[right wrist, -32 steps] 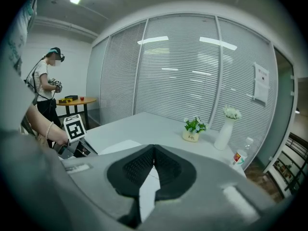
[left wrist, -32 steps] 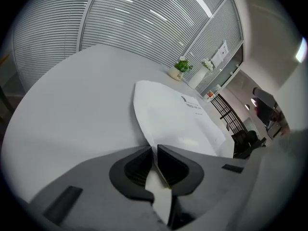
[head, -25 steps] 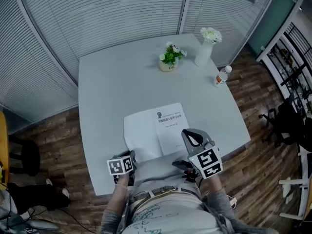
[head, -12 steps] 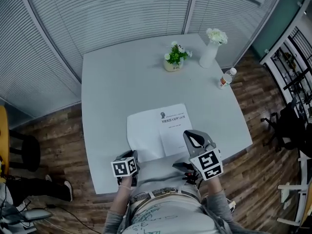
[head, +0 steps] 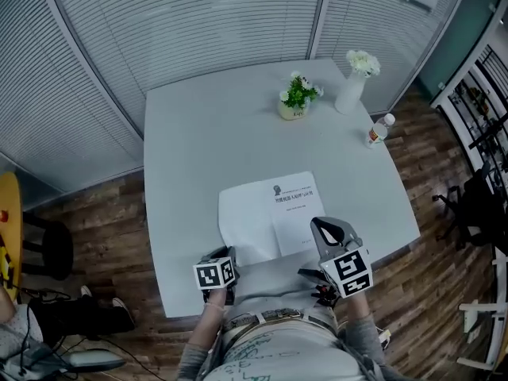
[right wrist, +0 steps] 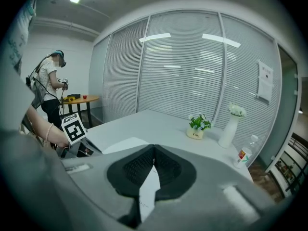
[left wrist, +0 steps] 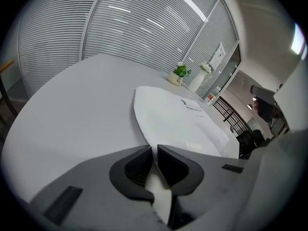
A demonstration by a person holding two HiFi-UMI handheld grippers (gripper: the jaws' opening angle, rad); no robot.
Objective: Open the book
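The book (head: 270,217) lies open and flat near the front edge of the grey table (head: 198,141), with a blank white leaf on the left and a printed title page on the right. My left gripper (head: 225,259) is at the blank leaf's near left corner. In the left gripper view (left wrist: 154,150) the jaws are nearly together and the white corner (left wrist: 159,129) runs in between them. My right gripper (head: 322,227) hangs over the book's near right corner. In the right gripper view (right wrist: 154,150) its pads meet and nothing shows held.
At the table's far side stand a small potted plant (head: 297,98), a white vase with flowers (head: 353,86) and a plastic bottle (head: 379,130). Slatted blinds wall off the back. In the right gripper view another person (right wrist: 48,90) stands by a round yellow table (right wrist: 79,98).
The head view has shifted, so the table and book sit further right and lower in the picture. Both grippers keep their places at the book's near corners.
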